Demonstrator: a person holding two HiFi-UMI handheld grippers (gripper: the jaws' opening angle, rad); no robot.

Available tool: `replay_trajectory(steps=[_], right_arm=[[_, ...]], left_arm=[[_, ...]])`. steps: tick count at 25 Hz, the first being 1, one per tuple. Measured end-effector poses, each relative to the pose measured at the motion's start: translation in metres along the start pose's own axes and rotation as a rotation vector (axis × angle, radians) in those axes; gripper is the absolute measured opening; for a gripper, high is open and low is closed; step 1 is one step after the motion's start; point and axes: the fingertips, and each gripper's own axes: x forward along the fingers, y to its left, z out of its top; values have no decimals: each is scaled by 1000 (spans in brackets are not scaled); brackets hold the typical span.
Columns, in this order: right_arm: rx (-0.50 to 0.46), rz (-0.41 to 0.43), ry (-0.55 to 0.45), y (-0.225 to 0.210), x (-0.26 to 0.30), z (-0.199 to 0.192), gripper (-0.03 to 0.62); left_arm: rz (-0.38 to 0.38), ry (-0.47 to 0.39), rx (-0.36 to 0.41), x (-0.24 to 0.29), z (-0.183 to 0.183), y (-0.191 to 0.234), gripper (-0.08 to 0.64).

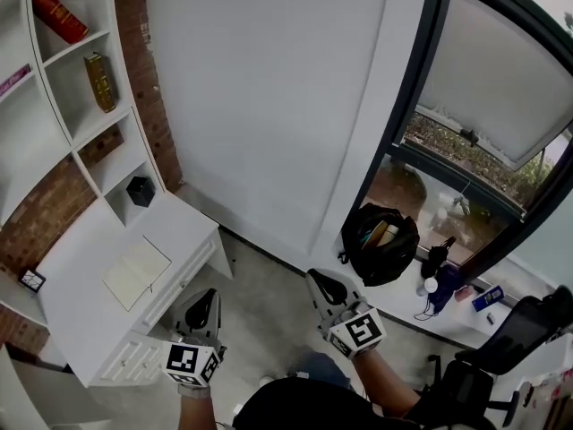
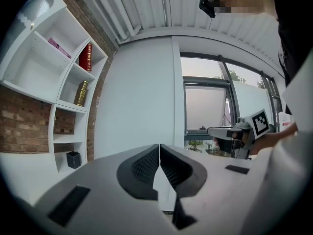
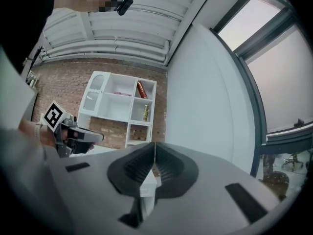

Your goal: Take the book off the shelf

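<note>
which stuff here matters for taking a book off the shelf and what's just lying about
For the job: shelf, red book, gold book, left gripper, right gripper, both shut and empty.
Lying about: open notebook, black box, black bag, office chair.

To your left, the shelf [image 1: 63, 97] holds an upper book [image 1: 59, 14] above a lower book [image 1: 99, 81]. A notebook [image 1: 136, 273] lies on the surface [image 1: 81, 307] below, and a bag [image 1: 380, 243] sits to your right.

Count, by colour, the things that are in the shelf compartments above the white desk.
red book: 1
gold book: 1
pink flat thing, perhaps a book: 1
black box: 1
Total: 4
</note>
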Motion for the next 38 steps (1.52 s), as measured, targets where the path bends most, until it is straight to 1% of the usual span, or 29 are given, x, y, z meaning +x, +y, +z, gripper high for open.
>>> replay_trajectory(steps=[5, 8, 12, 16, 22, 29, 34, 38], right_arm=[[-2, 13, 4, 8, 34, -9, 18], [15, 13, 13, 5, 55, -11, 18], [25, 18, 19, -10, 85, -22, 18], [49, 33, 14, -35, 125, -27, 18], [64, 97, 14, -70, 192, -28, 18], [69, 176, 36, -114, 270, -31, 18], [74, 247, 30, -139, 312, -32, 18], [83, 292, 27, -157, 334, -37, 18]], left_arm=[[12, 4, 8, 6, -3, 27, 8], [23, 10, 3, 15, -7, 43, 9], [42, 19, 3, 36, -12, 66, 9], [58, 32, 3, 69, -13, 88, 8], [95, 48, 0, 132, -8, 122, 8], [173, 60, -6, 201, -2, 163, 9], [233, 55, -6, 241, 4, 185, 9], [284, 67, -7, 265, 3, 197, 53]])
